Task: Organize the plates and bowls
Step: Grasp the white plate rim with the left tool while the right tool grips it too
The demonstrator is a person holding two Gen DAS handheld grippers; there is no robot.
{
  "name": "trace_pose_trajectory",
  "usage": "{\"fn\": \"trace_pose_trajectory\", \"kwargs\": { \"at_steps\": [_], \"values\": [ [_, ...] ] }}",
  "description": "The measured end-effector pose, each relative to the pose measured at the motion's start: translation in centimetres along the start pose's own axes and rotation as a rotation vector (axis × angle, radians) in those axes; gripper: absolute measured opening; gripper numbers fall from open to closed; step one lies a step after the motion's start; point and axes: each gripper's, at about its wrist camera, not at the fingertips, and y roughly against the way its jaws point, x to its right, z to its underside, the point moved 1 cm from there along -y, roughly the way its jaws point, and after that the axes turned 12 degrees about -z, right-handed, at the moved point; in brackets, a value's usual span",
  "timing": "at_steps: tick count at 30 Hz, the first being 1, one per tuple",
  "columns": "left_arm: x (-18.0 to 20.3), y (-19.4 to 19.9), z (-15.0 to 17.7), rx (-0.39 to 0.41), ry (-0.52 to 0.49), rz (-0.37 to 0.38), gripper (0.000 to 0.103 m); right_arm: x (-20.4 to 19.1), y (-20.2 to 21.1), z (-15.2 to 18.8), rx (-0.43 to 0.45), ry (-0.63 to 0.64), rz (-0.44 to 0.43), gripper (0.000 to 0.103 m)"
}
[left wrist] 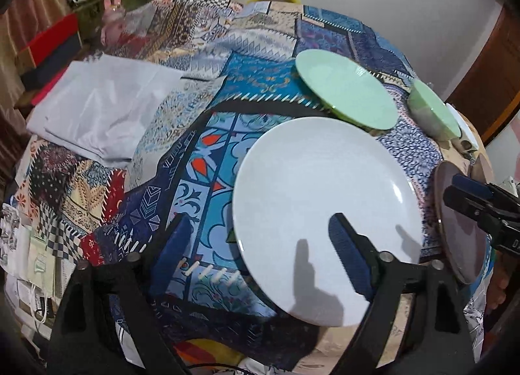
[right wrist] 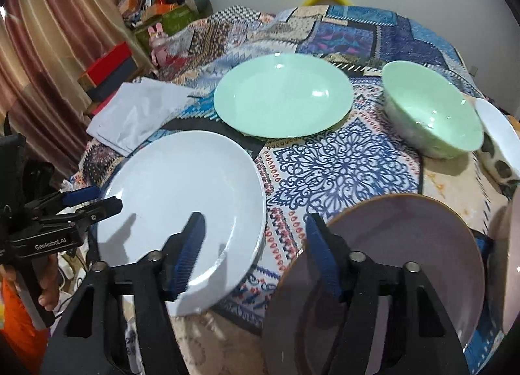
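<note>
Nearest, the left hand-held gripper (left wrist: 256,254) hangs spread over the white plate's (left wrist: 312,199) near edge and the right hand-held gripper (right wrist: 256,251) gapes empty between it and the mauve plate (right wrist: 406,245), with the green plate (right wrist: 282,98) and green bowl (right wrist: 432,111) farther back on the patterned surface (right wrist: 338,160).

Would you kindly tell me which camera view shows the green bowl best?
The right wrist view: the green bowl sits whole there, its inside and outer wall both plain, beside the green plate. The left wrist view squeezes it against the right edge, seen side-on and distorted.
</note>
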Motion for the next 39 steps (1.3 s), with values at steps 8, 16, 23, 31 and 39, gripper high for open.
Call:
{"fn": "trace_pose_trajectory", "kwargs": {
  "at_steps": [8,16,23,31,39],
  "values": [
    [-1.0,-2.1,0.1,-0.053,0.01,0.035,0.048,0.6,-2.2,-0.5,-0.061,-0.032,-0.028,0.033],
    [-0.8,-2.3,0.4,-0.069,-0.004,0.096,0.028,0.5,-3.8,-0.2,-0.127,-0.021,-0.037,0.025],
    [-0.8,-2.4,0.7,-0.084,0.007,0.129,0.027,0.6,-4.2,-0.4,-0.147,-0.013,-0.041,0.028],
    [-0.8,-2.3,0.8,-0.102,0.029,0.13,0.027,1.1,-3.6,-0.3,-0.12,-0.068,-0.068,0.02],
    [-0.8,-1.2,0.9,-0.096,0.028,0.117,0.027,0.4,-2.0,0.0,-0.068,-0.071,-0.072,0.019]
  ]
}}
